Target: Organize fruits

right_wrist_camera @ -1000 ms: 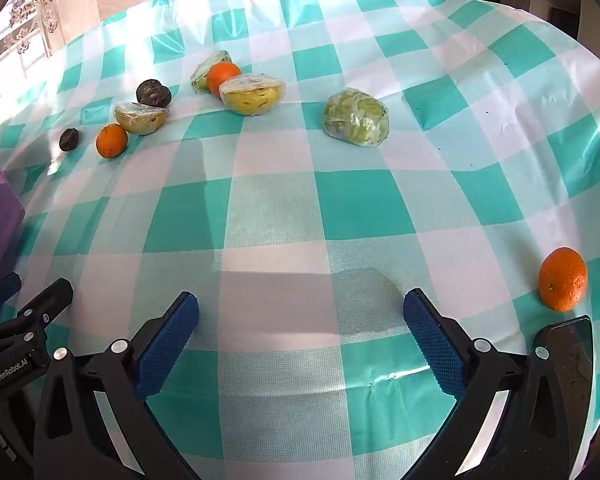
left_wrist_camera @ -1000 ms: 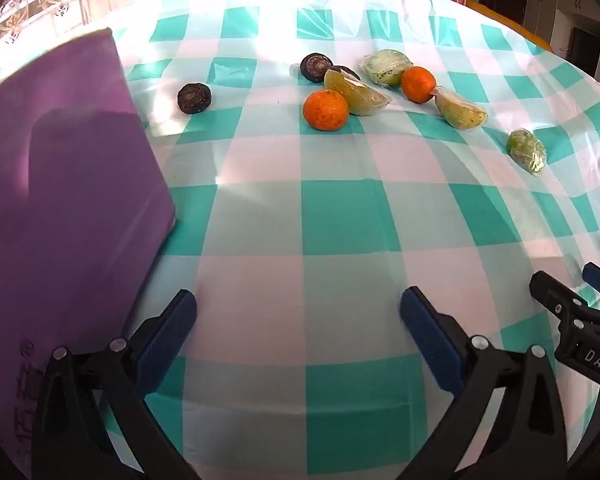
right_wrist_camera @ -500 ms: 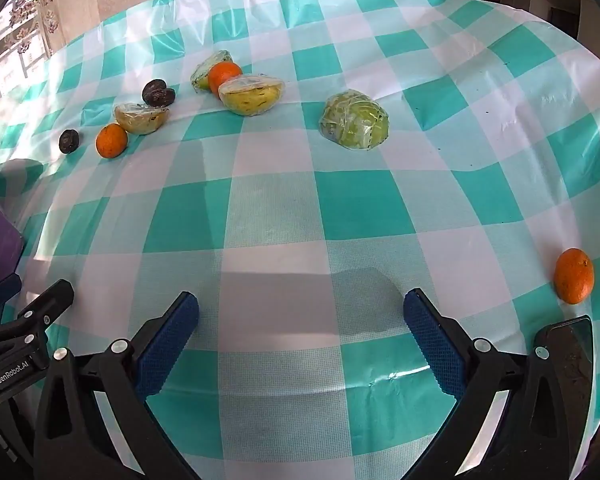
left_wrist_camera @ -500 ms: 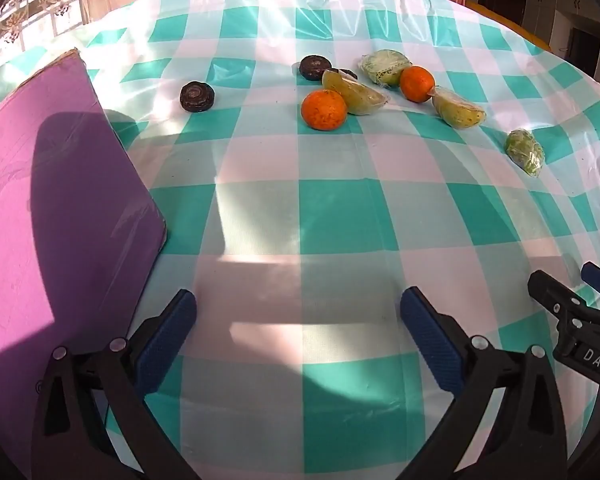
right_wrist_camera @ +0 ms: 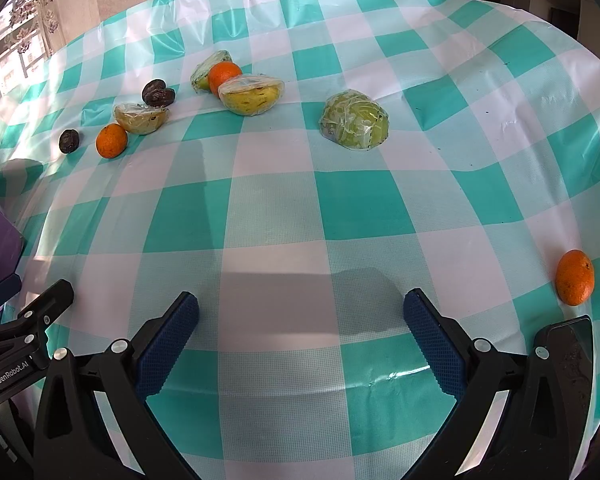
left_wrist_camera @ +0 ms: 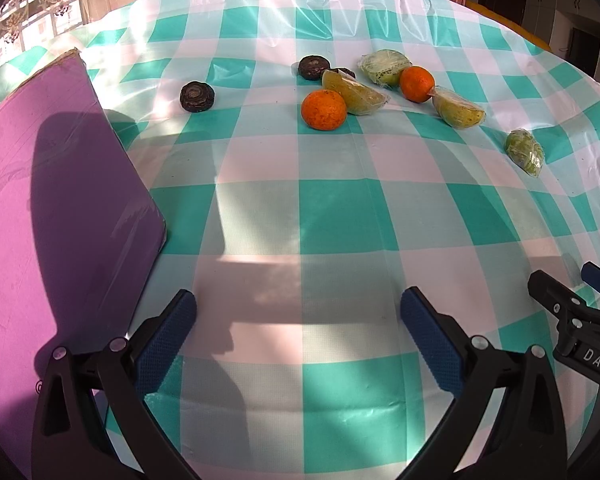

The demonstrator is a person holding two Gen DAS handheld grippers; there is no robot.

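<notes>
Bright daylight enters from window at your far left. Glare streaks glossy tablecloth near far edge. Hard shadows cross purple board and near edge. Strong fisheye bending, dark corners; focus sharp.

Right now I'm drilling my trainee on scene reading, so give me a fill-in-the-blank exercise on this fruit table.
1. Both the left tool and the right tool are ____.
2. The board left of the fruit is ____ in colour.
3. The lone orange near the right tool lies ____ from the fruit cluster.
4. The tablecloth has a ____ pattern.

Missing words: open; purple; apart; checked
</notes>
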